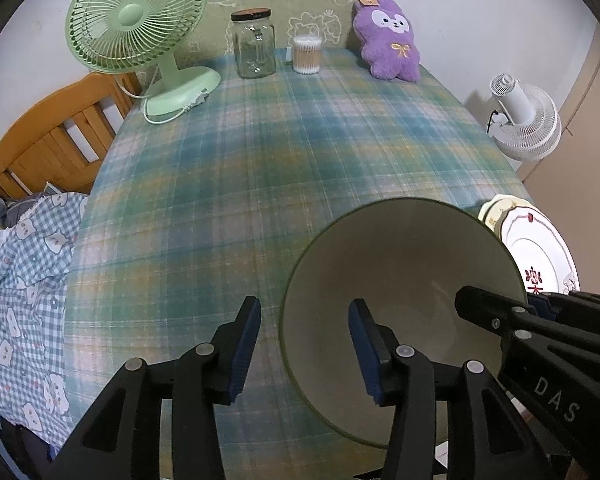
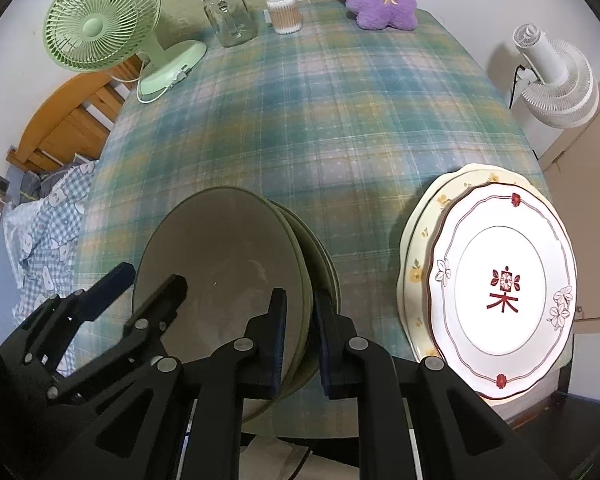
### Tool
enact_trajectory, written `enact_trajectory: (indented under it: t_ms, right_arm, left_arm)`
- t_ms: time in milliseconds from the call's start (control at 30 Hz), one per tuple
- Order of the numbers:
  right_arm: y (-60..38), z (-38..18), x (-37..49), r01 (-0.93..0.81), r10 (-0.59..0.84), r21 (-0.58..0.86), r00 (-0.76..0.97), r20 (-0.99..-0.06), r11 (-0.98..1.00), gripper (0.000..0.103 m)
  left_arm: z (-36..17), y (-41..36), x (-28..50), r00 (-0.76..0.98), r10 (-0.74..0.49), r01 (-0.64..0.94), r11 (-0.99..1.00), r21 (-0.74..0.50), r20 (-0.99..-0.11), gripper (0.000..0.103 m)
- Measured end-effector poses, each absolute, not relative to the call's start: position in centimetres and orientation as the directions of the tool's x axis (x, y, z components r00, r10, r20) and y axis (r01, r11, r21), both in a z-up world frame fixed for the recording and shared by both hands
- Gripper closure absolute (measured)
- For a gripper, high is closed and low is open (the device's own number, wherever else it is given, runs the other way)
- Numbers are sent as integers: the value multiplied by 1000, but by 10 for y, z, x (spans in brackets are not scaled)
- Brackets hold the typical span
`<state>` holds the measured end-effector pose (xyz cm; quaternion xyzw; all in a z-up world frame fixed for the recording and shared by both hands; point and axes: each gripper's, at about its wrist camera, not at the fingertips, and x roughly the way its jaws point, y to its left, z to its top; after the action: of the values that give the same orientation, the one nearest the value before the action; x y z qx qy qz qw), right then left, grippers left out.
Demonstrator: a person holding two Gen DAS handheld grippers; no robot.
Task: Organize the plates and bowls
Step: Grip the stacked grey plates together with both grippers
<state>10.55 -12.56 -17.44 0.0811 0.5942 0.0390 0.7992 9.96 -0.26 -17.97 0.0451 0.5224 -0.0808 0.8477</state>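
Jaws of right gripper [image 2: 300, 344] hide bowl [image 2: 220, 280] rim.

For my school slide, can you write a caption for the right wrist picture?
Right gripper pinches the rim of stacked green bowls, beside stacked plates on a plaid tablecloth.

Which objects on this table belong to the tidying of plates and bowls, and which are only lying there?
Belong to the job:
- stacked green bowls
- white plate with red motif
- cream floral plate beneath it

Just lying about:
- green desk fan
- glass jar
- cotton swab tub
- purple plush toy
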Motion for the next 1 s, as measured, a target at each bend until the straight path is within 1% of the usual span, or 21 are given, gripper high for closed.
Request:
enact_trajectory:
  t_ms: [200,300,333,433,667,767,867,1000]
  right_arm:
    - [-117,-173,105,34,91,105,291,-952,994,86]
    - [-112,-172,106,21,49,58,289,-956,998,86]
    - [-110,-172,107,18,41,48,287,-957,999,86]
    - [-107,-172,107,15,18,23,279,-960,1000,86]
    - [-95,-167,109,-25,-79,-90,289,-954,996,86]
    - [-94,-166,109,-35,-91,-105,279,-956,994,86]
    - [-99,-164,110,-25,-67,-76,249,-966,997,86]
    - [-110,-165,115,21,13,18,205,-979,1000,86]
  left_arm:
    - [-185,0,100,425,-94,172,985,-21,-900,60]
    - [-186,0,99,420,-97,174,984,-25,-902,66]
    - [-186,0,99,418,-105,176,984,-33,-902,71]
    - [-186,-1,98,419,-106,179,983,-32,-902,74]
    - [-190,3,100,394,-107,156,987,-49,-913,75]
    - [-190,2,101,390,-103,153,987,-46,-915,74]
    - [-188,0,101,392,-118,156,986,-60,-912,70]
    - [-185,-2,104,395,-129,144,987,-77,-910,68]
